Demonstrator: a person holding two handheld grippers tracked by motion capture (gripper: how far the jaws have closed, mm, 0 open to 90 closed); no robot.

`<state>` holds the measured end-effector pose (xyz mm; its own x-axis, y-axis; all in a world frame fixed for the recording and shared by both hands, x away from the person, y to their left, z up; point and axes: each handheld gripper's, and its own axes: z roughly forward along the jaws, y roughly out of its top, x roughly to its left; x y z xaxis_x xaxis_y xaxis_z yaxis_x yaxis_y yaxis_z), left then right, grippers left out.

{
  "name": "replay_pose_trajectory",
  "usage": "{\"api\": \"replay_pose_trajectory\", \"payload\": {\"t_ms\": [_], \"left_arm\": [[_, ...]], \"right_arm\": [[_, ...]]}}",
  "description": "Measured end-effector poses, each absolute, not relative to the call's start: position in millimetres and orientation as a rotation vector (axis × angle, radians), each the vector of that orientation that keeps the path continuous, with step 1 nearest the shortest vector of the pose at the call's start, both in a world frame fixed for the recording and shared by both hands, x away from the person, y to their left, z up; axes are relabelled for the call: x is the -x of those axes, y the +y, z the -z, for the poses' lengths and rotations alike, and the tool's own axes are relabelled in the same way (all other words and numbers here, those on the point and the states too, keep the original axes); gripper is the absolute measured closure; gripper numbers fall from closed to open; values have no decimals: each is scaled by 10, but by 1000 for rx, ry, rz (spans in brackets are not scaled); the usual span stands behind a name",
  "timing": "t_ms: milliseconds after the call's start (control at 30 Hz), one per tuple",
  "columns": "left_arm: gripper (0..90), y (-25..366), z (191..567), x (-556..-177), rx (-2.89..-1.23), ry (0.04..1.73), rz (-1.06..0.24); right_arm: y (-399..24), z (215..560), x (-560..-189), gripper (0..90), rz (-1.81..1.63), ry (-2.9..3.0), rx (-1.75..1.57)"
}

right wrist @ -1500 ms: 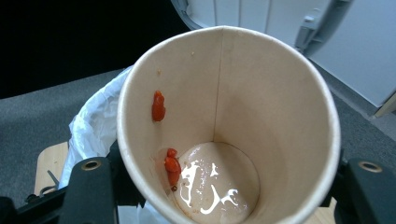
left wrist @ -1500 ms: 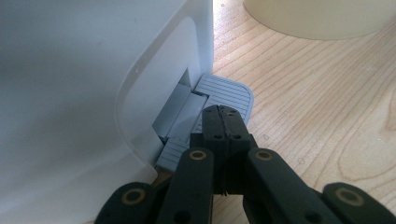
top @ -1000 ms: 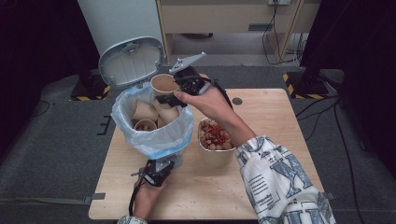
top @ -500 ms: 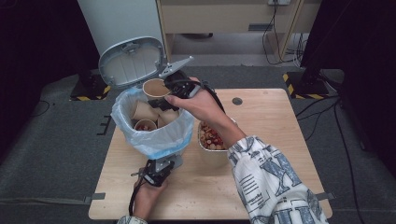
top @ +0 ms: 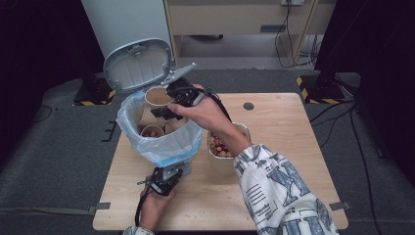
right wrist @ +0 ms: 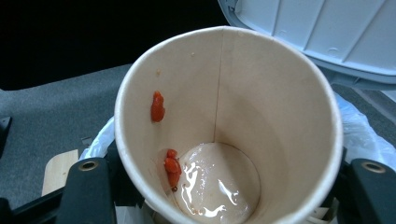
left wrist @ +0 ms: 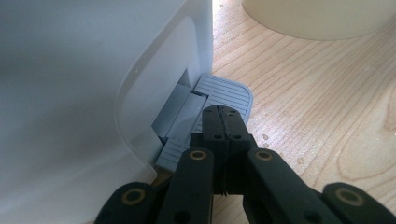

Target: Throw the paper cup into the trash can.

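While right fingers [top: 166,105] grasp cup [top: 157,96] over bin [top: 161,142] | left fingers [left wrist: 224,122] clenched on pedal [left wrist: 224,93]; a slip drops lid [top: 137,64] onto cup; dregs spill

Your high view looks down; your gripper views sit close behind their jaws, all sharing the bin [top: 161,142].

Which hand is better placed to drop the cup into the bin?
Right. The right gripper already holds the cup over the open bin. The left gripper, jaws shut, presses the pedal, which seems to hold the lid up.
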<state>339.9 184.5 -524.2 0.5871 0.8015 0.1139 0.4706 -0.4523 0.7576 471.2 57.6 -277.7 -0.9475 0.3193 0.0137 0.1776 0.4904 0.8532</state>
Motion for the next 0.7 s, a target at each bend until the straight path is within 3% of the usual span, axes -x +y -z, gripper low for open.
{"api": "replay_pose_trajectory", "payload": {"t_ms": [400,467,533,700], "left_arm": [[898,1844,5242,-3400,-2122,1003,-610],[898,1844,5243,-3399,-2120,1004,-608],[897,1845,5243,-3400,-2120,1002,-609],[897,1843,5242,-3399,-2122,1001,-609]], "right_arm": [[722,2948,-4705,304,-1394,2658,-453],[761,2990,-4696,283,-1389,2693,-446],[798,3020,-4680,208,-1372,2688,-423],[799,3013,-4668,162,-1398,2674,-428]]}}
